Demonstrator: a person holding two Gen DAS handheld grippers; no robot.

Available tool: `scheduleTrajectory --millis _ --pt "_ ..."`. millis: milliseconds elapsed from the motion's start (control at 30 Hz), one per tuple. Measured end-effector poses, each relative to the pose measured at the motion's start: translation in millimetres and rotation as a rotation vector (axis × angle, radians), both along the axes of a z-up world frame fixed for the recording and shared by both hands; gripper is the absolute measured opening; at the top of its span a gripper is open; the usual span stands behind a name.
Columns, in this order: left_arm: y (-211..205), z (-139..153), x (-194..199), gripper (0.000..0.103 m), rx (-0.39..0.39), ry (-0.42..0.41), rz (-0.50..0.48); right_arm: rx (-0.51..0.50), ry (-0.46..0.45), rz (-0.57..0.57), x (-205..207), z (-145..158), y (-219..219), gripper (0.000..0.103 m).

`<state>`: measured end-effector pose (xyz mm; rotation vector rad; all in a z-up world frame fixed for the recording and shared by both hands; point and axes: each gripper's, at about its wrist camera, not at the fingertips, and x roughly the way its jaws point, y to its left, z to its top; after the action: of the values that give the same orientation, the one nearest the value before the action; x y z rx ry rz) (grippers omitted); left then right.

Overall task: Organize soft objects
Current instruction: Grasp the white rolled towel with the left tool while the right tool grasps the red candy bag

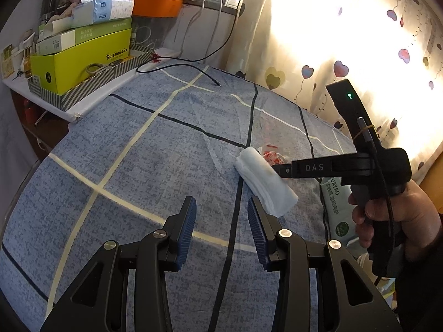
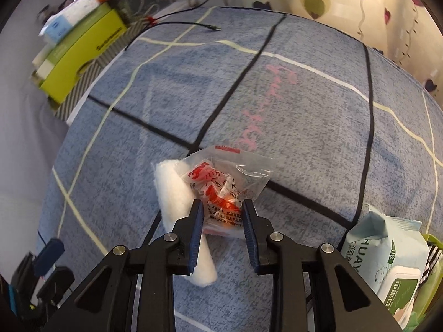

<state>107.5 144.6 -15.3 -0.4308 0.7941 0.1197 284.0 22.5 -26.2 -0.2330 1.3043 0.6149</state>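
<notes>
A white folded cotton pad stack [image 1: 263, 185] lies on the blue checked bedsheet [image 1: 155, 160]; it also shows in the right wrist view [image 2: 174, 191]. A clear plastic packet with red print [image 2: 224, 191] lies against it, partly seen in the left wrist view [image 1: 272, 156]. My right gripper [image 2: 223, 218] is open, its jaws on either side of the packet's near end, apart from it. My left gripper [image 1: 221, 218] is open and empty above the sheet, just left of the pads. A wet wipes pack [image 2: 387, 260] sits at the right.
A bedside shelf at the left holds a yellow-green box [image 1: 80, 61], tissue packs [image 1: 105, 11] and an orange basin [image 1: 155, 2]. A black cable [image 1: 182, 66] lies on the far sheet. A heart-print curtain [image 1: 360, 41] hangs behind.
</notes>
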Motion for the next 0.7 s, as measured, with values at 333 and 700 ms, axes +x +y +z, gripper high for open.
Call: scheduleTrajectory --millis 333,700 --pt "4.5 -0.7 -10.6 0.040 -0.049 -0.001 0.010 0.084 0.069 0.188 -56.7 11.5 13.3 0.024" --pt "-13.2 -13.1 10.3 0.049 -0.077 0.051 -0.039 0.115 -0.034 0.132 -64.4 43.1 -21.9 0.024"
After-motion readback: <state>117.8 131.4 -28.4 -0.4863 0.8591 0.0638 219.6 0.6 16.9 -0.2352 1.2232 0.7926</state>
